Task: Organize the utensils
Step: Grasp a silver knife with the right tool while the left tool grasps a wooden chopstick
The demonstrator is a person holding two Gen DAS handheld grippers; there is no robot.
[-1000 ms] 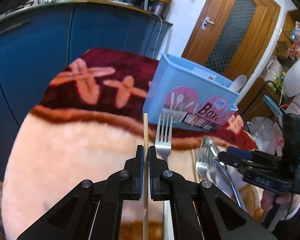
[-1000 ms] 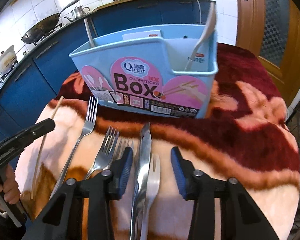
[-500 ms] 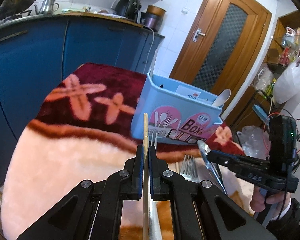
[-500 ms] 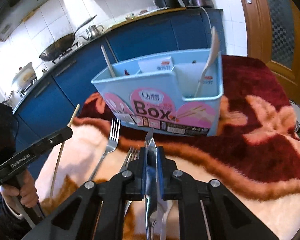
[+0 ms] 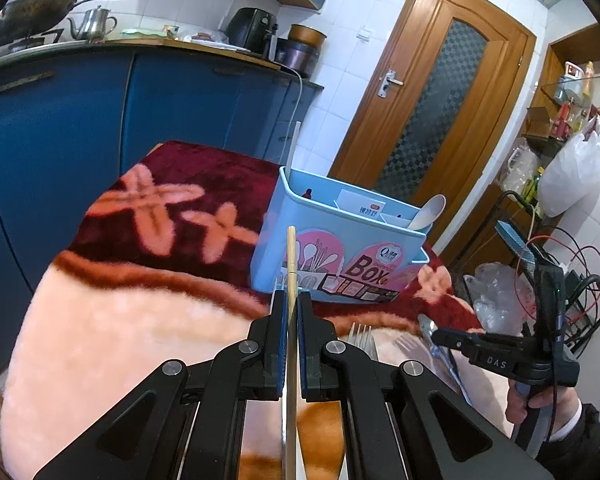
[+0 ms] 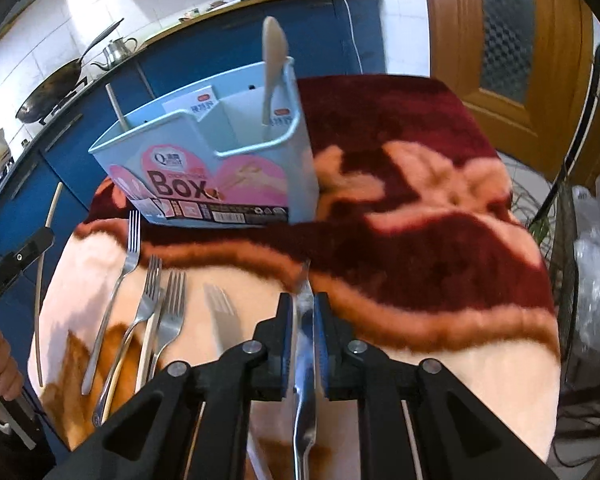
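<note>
In the left wrist view the left gripper (image 5: 291, 312) sits at lower centre, jaws pressed together on a thin wooden chopstick (image 5: 291, 264) whose long axis runs straight up the frame along the fingers, its tip overlapping the front wall of the blue utensil box (image 5: 300, 240), which stands just above and right of centre on the red and cream blanket (image 5: 140, 320). At the right edge of that frame the right gripper (image 5: 436, 334) is clamped on a metal utensil (image 5: 440, 354), with forks (image 5: 362, 336) lying between the 2 tools. In the right wrist view, 4 forks (image 6: 168, 312) lie at lower left, the box stands at upper left with 1 stick in its left compartment and 1 pale spoon (image 6: 274, 60) in its right one, and the metal utensil points up the frame from lower centre. Judging by this, the left hand is nearer the box's left compartment; open blanket lies to the right, and each tool must clear the box rim from above.
</note>
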